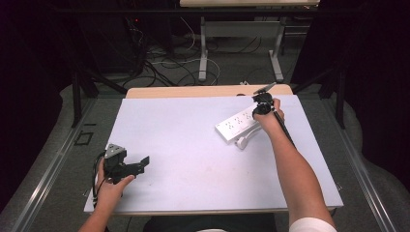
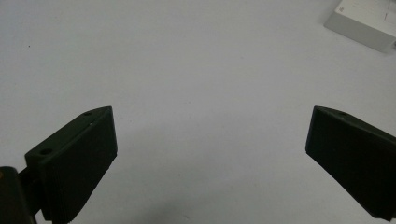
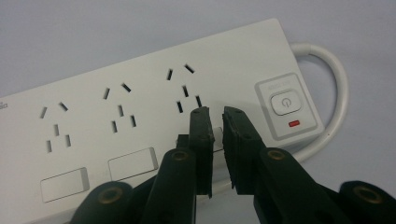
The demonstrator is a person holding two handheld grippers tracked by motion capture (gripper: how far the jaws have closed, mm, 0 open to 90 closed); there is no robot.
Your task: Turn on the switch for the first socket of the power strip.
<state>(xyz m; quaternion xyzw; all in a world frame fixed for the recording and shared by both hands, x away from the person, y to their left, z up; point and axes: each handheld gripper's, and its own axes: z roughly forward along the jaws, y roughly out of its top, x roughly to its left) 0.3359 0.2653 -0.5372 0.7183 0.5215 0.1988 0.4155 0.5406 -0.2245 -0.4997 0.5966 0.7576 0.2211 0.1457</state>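
Table point(image 1: 193, 159): white top. Power strip point(image 1: 237, 124): white, lying flat at the far right, its cord point(image 3: 338, 93) looped beside it. Left gripper point(image 1: 138, 163): near the front left corner, jaws released wide, nothing between them. Right gripper point(image 3: 215, 122): over the strip near the power button point(image 3: 285, 102), jaws nearly clenched, seemingly grasping nothing.

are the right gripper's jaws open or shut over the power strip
Shut: the right gripper shows a thin slit between its jaws, nothing held, tips above the power strip near its switch.
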